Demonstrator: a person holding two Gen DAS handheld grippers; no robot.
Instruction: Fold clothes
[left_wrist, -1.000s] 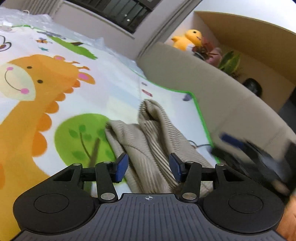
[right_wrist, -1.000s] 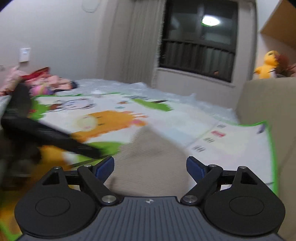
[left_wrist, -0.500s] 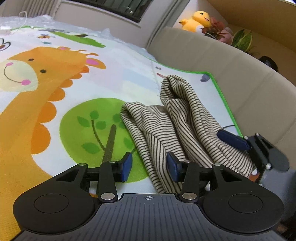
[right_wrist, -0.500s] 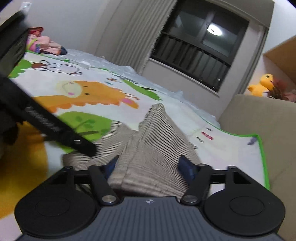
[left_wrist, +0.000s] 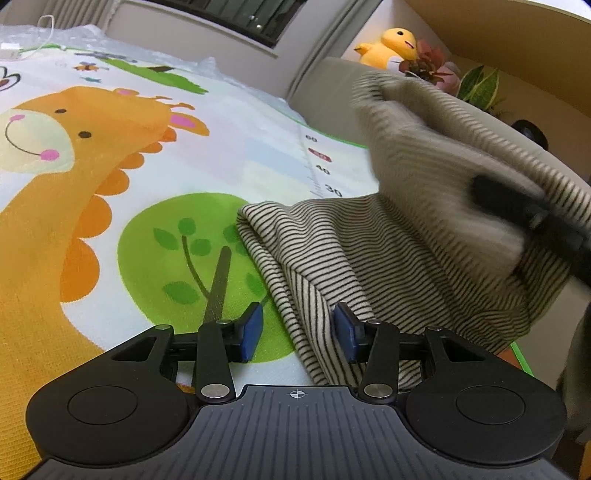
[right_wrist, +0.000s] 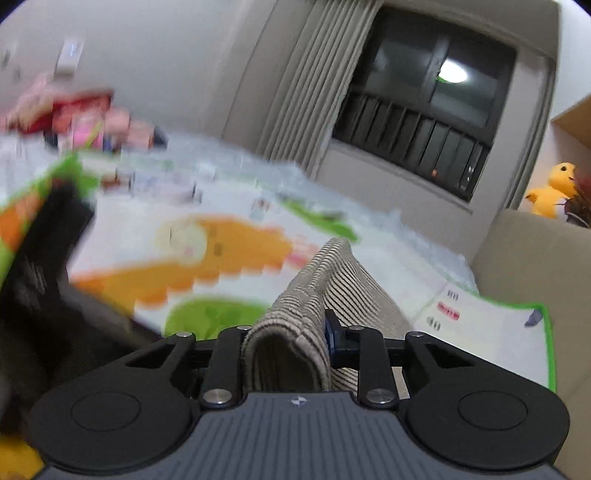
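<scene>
Left wrist view, nearest: the left gripper (left_wrist: 297, 334) sits low over the mat, jaws apart, with the near edge of the cream-and-black striped knit garment (left_wrist: 332, 266) lying between its blue pads (left_wrist: 251, 330) but not pinched.
Right wrist view, nearest: the right gripper (right_wrist: 291, 338) is clamped on a bunched fold of the same garment (right_wrist: 317, 295), cloth filling the gap between its fingers.
Garment position: part rests on the colourful foam play mat with an orange giraffe print (left_wrist: 110, 155); the far-right part is lifted clear of the mat, where the right gripper (left_wrist: 532, 218) shows as a dark blur.
Stage (a judgement): a fold seems under way, one end raised while the other lies flat; how many folds are already in the cloth cannot be told.
Risk, slipping: the thick bunch could slide out of the right pads, since many layers are squeezed at once.
Risk, dragging: with the left jaws unclosed, the lower edge may be pulled along the mat and skew the fold.
Risk, snagging: loose knit could catch on a finger linkage.
Further off: a beige sofa back (left_wrist: 325, 85) borders the mat closely, limiting the swing to that side.
Farthest: a yellow plush duck (left_wrist: 391, 46), a leafy potted plant (left_wrist: 476, 86), a barred dark window (right_wrist: 417, 122).
</scene>
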